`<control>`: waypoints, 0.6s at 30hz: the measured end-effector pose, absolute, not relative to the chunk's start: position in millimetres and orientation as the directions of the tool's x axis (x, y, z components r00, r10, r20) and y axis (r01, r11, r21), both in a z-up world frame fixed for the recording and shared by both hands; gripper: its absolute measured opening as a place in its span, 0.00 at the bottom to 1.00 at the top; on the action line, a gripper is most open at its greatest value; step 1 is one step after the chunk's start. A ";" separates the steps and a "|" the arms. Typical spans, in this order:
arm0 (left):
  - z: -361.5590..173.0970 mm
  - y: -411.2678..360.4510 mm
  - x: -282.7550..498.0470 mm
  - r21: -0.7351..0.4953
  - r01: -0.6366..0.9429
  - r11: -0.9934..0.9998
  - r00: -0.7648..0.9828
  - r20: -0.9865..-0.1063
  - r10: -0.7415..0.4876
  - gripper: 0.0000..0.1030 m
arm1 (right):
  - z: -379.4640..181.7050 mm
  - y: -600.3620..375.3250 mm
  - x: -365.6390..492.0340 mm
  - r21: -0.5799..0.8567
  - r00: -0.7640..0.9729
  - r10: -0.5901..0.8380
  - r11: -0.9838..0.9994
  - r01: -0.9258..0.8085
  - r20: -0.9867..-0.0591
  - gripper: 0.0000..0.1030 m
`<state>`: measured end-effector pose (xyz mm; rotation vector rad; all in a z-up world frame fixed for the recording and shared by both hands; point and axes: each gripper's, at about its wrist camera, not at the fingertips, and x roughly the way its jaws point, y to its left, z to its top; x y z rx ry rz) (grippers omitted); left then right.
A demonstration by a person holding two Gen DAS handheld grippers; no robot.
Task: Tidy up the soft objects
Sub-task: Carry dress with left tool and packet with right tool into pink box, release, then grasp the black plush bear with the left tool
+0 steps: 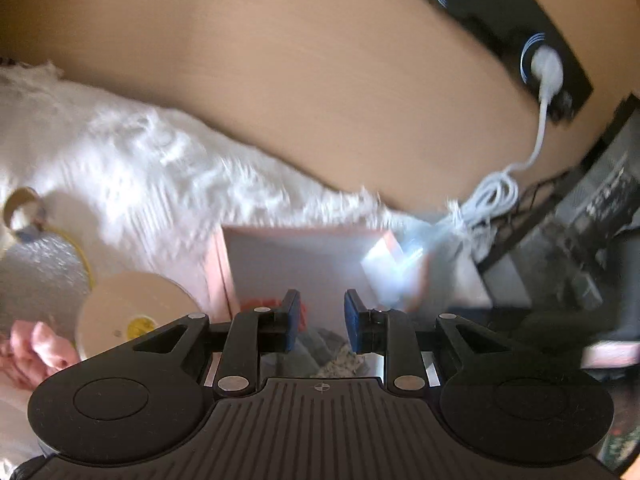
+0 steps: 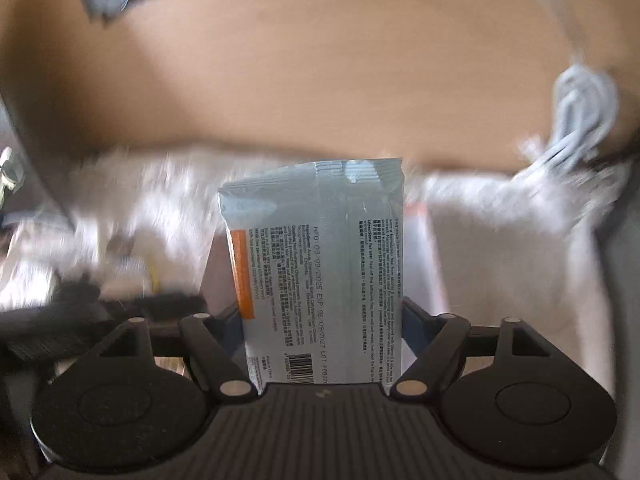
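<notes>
The right gripper [image 2: 320, 320] has its jaws clamped on a wet-wipes pack [image 2: 316, 264], which stands upright between them with its back panel toward the camera. The pack is pale blue-grey soft plastic with a crimped top seal, an orange stripe down its left edge, dense small print, date stamps and a barcode near its lower end. It is held above the fluffy white rug [image 2: 500, 232] that spreads behind it on both sides. Just behind the pack, to either side, the pink edges of a box [image 2: 434, 248] show; the pack hides most of it. Beyond the rug lies the tan desk [image 2: 300, 72], and a coiled white cable [image 2: 584, 108] sits to the far right of the pack.

The left gripper [image 1: 320, 320] holds nothing; its jaws stand apart with a narrow gap between the blue pads [image 1: 294, 320]. Straight ahead of them the same pink-rimmed box is open, and a pale blurred packet [image 1: 394, 264] lies in its right part. Left of the box rest a round cream lid [image 1: 132, 316] with a yellow sticker, some pink fabric [image 1: 36, 348] and a tape roll [image 1: 22, 208]. The rug runs behind the box. Farther back on the desk, a black power strip [image 1: 508, 20] carries a white plug [image 1: 546, 68].
</notes>
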<state>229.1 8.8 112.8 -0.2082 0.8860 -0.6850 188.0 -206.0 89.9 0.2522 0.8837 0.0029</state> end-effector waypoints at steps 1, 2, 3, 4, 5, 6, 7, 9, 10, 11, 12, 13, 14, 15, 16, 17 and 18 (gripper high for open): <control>118.6 12.4 225.0 -0.432 0.465 0.773 0.445 -0.641 -0.626 0.26 | 81.0 -203.0 195.3 0.190 0.570 0.094 0.975 0.111 -0.816 0.76; 120.8 14.4 223.5 -0.424 0.470 0.774 0.451 -0.639 -0.623 0.26 | 75.1 -201.0 198.8 0.163 0.531 0.068 0.977 0.135 -0.845 0.75; 123.6 18.4 219.9 -0.417 0.478 0.773 0.456 -0.634 -0.624 0.26 | 71.5 -199.8 199.9 0.149 0.512 0.050 0.977 0.154 -0.857 0.75; 125.8 20.8 217.8 -0.413 0.484 0.771 0.461 -0.629 -0.626 0.26 | 69.0 -200.2 198.3 0.158 0.506 0.053 0.973 0.167 -0.861 0.75; 127.9 26.7 214.0 -0.413 0.489 0.768 0.466 -0.621 -0.630 0.26 | 68.4 -201.4 196.4 0.176 0.504 0.067 0.969 0.172 -0.861 0.75; 129.6 34.8 208.2 -0.415 0.491 0.766 0.473 -0.611 -0.635 0.26 | 68.8 -202.0 193.9 0.194 0.502 0.081 0.965 0.178 -0.861 0.75; 131.4 43.4 203.6 -0.418 0.491 0.764 0.479 -0.603 -0.638 0.26 | 72.2 -202.5 188.8 0.205 0.517 0.080 0.960 0.189 -0.852 0.75; 131.9 62.9 192.3 -0.421 0.484 0.767 0.504 -0.582 -0.638 0.26 | 85.6 -200.9 175.3 0.216 0.585 0.067 0.958 0.188 -0.808 0.75; 132.4 74.7 185.7 -0.420 0.475 0.773 0.525 -0.570 -0.633 0.26 | 95.2 -199.7 164.7 0.219 0.636 0.057 0.959 0.179 -0.769 0.75; 133.5 86.2 179.9 -0.422 0.466 0.778 0.544 -0.557 -0.628 0.26 | 104.4 -197.6 153.4 0.213 0.687 0.037 0.962 0.173 -0.726 0.75; 135.0 103.5 171.6 -0.426 0.448 0.786 0.572 -0.539 -0.618 0.26 | 111.8 -194.6 141.4 0.196 0.728 0.007 0.965 0.175 -0.685 0.75; 137.0 121.0 164.1 -0.432 0.427 0.795 0.600 -0.522 -0.606 0.26 | 116.3 -191.3 132.4 0.175 0.754 -0.021 0.968 0.180 -0.657 0.75; 137.7 140.9 156.4 -0.437 0.396 0.807 0.637 -0.503 -0.585 0.26 | 120.5 -185.6 122.5 0.145 0.776 -0.049 0.973 0.180 -0.629 0.75; 137.4 163.8 148.1 -0.444 0.351 0.824 0.681 -0.483 -0.550 0.26 | 122.6 -178.1 114.5 0.116 0.792 -0.066 0.979 0.170 -0.608 0.75; 136.8 185.4 141.2 -0.450 0.303 0.840 0.718 -0.472 -0.512 0.26 | 122.7 -168.6 107.1 0.083 0.806 -0.076 0.985 0.154 -0.587 0.75; 133.6 211.3 134.1 -0.463 0.237 0.854 0.753 -0.468 -0.463 0.26 | 121.4 -157.1 99.6 0.047 0.821 -0.083 0.990 0.133 -0.565 0.75; 129.3 234.4 128.9 -0.481 0.171 0.860 0.774 -0.475 -0.419 0.26 | 118.1 -145.6 93.3 0.017 0.835 -0.085 0.993 0.113 -0.544 0.75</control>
